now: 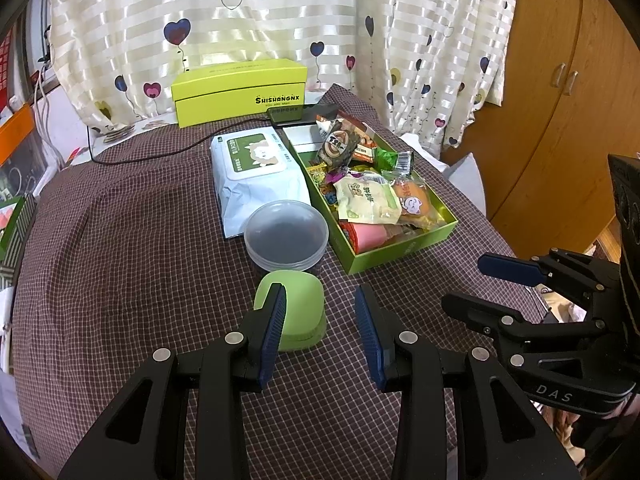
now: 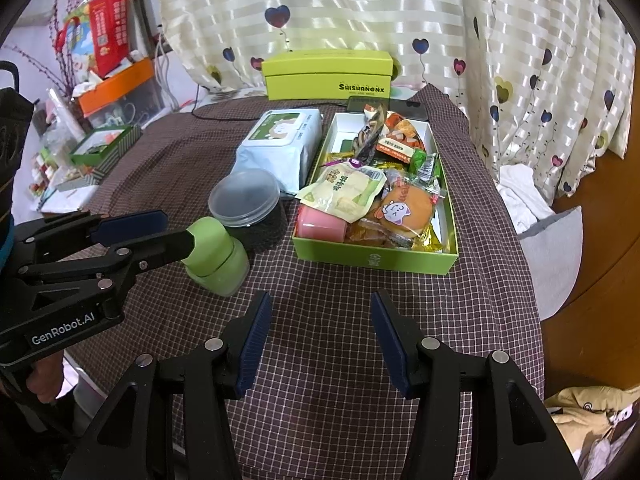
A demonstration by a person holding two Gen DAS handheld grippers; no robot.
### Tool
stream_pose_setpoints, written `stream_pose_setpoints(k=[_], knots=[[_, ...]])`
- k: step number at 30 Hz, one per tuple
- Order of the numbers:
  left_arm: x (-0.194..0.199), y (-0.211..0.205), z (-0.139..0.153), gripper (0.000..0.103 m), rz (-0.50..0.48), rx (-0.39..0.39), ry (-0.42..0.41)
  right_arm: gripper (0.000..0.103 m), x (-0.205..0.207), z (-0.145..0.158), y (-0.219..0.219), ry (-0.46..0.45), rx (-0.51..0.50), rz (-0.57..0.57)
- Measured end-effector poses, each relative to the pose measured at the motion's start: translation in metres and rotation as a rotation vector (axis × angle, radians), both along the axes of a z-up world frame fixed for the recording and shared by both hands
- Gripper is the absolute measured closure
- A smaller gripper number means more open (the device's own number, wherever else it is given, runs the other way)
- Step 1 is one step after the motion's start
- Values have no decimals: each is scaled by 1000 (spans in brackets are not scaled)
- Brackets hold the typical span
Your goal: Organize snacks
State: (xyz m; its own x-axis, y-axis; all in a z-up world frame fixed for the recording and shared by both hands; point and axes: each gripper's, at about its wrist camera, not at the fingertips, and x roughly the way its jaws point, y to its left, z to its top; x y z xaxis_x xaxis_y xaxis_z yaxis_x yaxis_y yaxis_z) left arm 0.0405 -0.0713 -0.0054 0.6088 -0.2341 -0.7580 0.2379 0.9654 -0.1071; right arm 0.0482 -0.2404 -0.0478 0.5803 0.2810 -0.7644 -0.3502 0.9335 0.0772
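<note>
With both the left gripper (image 1: 320, 312) and the right gripper (image 2: 318, 320) held released and empty above the checked table (image 1: 140, 240), the light, crinkly, slippery snack packets (image 2: 344, 190) heaped in the green box (image 2: 372, 258) are judged best pinched by their sealed edges.

The right gripper (image 2: 316, 336) is hovering with its jaws standing apart over bare checked cloth (image 2: 320, 300), nothing between them. Ahead of the jaws a green tray (image 2: 374, 258) is sitting, holding snacks (image 2: 404, 208) (heaped). Left of them, the left gripper (image 2: 160, 226) is reaching beside a green jar (image 2: 218, 260).
</note>
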Motion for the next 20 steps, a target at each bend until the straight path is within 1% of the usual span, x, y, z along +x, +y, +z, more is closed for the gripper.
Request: stream_pose_setpoints(k=[5,20], knots=[[-1,0,-1,66,-4,-21,9,51,0,-1,0,0,0,0],[2,1,-1,66,-3,-14,10,51,0,-2,0,0,1,0]])
